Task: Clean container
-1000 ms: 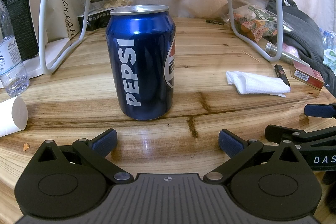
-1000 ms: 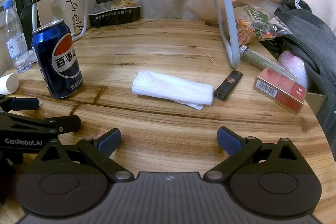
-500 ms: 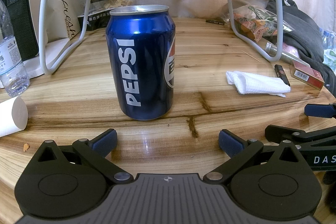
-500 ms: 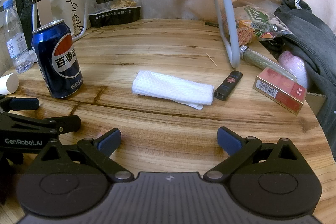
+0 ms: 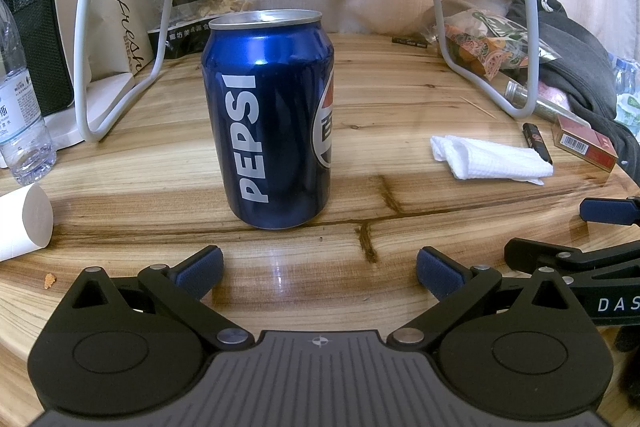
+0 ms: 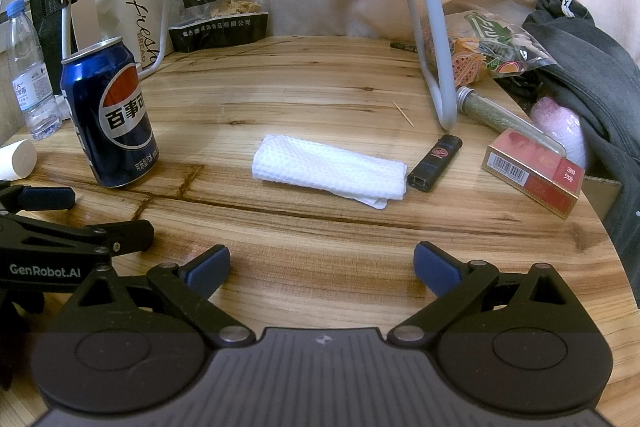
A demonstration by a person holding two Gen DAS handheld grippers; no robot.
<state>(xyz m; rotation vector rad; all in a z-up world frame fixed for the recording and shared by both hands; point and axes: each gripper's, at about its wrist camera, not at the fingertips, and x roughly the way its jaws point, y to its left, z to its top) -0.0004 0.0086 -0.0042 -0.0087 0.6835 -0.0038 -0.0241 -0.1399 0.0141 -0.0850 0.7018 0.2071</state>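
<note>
Nothing has moved: can [image 5: 272,123] stands ahead of spread left tongs [image 5: 318,269].

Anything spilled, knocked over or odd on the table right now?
No spill. The can stands upright, the folded towel lies flat beside it. Only oddities: an orange crumb near the table edge and a stray toothpick.

No change registers across the interval in either wrist view. Left gripper [image 5: 318,267] and right gripper [image 6: 322,267] show the same wide jaw spread and the same framing. Can [image 5: 272,123] and folded paper towel [image 6: 328,171] sit at identical spots on the table [image 6: 320,227].
</note>
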